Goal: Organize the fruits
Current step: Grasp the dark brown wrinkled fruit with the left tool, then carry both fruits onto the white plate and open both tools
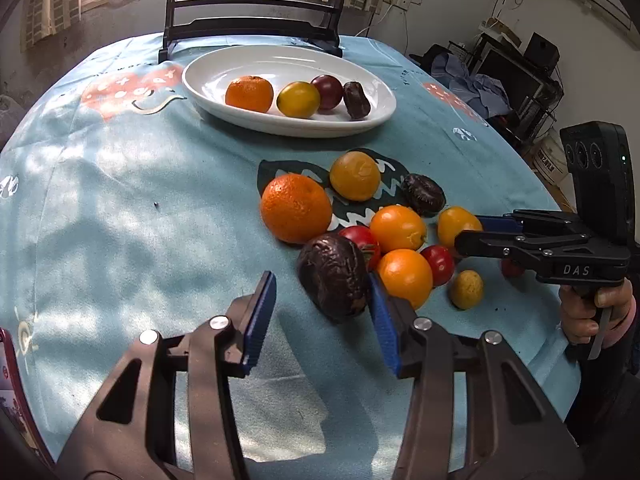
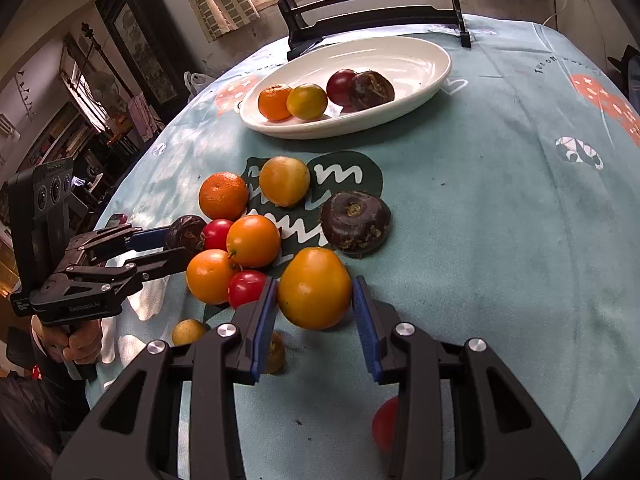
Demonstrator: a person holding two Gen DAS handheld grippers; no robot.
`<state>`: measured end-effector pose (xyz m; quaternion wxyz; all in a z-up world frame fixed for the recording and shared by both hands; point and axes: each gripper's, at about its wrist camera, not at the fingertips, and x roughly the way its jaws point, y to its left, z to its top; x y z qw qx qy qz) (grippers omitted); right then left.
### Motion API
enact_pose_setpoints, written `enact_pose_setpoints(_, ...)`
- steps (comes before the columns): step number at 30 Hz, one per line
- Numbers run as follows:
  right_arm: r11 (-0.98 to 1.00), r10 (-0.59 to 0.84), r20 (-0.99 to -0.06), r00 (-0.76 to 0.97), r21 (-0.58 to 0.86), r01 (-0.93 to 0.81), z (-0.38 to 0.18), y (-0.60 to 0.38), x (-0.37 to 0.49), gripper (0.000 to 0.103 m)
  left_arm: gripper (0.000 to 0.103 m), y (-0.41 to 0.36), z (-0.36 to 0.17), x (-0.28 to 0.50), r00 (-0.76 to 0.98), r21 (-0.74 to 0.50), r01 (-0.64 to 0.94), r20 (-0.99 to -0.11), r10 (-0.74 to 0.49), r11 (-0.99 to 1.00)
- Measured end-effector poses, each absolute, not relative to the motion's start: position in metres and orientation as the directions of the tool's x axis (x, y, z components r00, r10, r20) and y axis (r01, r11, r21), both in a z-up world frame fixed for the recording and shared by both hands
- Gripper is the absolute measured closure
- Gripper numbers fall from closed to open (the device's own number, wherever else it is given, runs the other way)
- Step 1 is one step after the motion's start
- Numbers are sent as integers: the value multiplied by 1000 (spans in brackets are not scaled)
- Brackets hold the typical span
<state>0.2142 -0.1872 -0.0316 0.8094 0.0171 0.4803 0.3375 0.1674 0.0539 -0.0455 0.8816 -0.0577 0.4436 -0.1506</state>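
Right gripper [image 2: 314, 312] was spread around the yellow-orange fruit [image 2: 315, 288], not clamped; left gripper [image 1: 322, 320] spread beside the dark wrinkled fruit [image 1: 333, 276]. Risk: closing could nudge the neighbouring red tomato [image 2: 246, 288], scattering the pile.

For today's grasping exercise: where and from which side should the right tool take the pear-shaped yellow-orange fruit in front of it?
Grip the yellow-orange fruit across its widest lower part, coming in from the near table edge as the right tool already points. It narrows toward the top, so a higher grip would probably slip. Its flanks face the open blue pads, though a red tomato crowds one side.
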Motion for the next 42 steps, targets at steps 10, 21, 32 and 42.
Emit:
enact_pose_setpoints(10,771,563,-765,314,349,-532,-31,-188,214,65,68,47,-46,168,559,-229,235,-763,-325,944)
enact_pose_setpoints(21,740,603,-734,314,366,-564,-25,-186,211,65,78,57,-43,168,565,-266,225,-748,-349,937)
enact_pose_setpoints(32,758,572,-758,314,343,-554,-33,-183,213,65,76,61,-53,176,543,-284,190,-767,-341,940)
enact_pose_setpoints(42,735,635,-688,350,398,-549,-21,-194,217,65,76,78,-28,171,645,-325,167,-678,-352,931)
